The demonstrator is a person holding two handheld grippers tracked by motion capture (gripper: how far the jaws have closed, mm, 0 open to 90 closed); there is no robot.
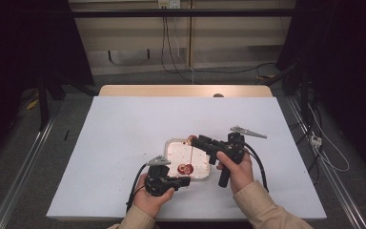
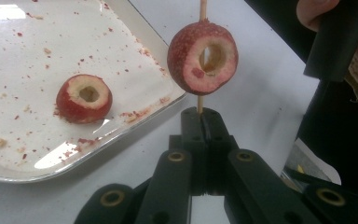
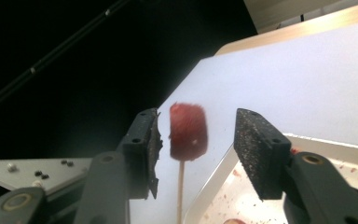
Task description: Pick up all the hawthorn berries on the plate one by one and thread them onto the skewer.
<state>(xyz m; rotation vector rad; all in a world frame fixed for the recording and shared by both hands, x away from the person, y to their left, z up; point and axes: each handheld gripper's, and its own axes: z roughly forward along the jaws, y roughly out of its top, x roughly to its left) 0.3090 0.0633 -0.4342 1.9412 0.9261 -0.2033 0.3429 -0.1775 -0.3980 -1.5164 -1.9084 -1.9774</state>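
Observation:
My left gripper (image 2: 203, 119) is shut on the lower end of a thin wooden skewer (image 2: 203, 9), which stands upright beside the tray (image 2: 28, 70). A cored red fruit (image 2: 186, 60) is threaded on it just above the jaws. A second cored fruit (image 2: 74, 105) lies in the tray. At the skewer's top sits another red fruit (image 3: 188, 131), between the jaws of my right gripper (image 3: 198, 126); the pads (image 3: 261, 149) stand apart from it on both sides. In the high view the left gripper (image 1: 188, 180) is at the tray's near edge and the right gripper (image 1: 194, 140) at its far right corner.
The metal tray (image 1: 171, 143) is strewn with red crumbs and sits mid-table on a white sheet (image 1: 124, 124). A wooden table edge (image 1: 186, 90) runs along the back. Cables (image 1: 324, 152) lie on the floor to the right.

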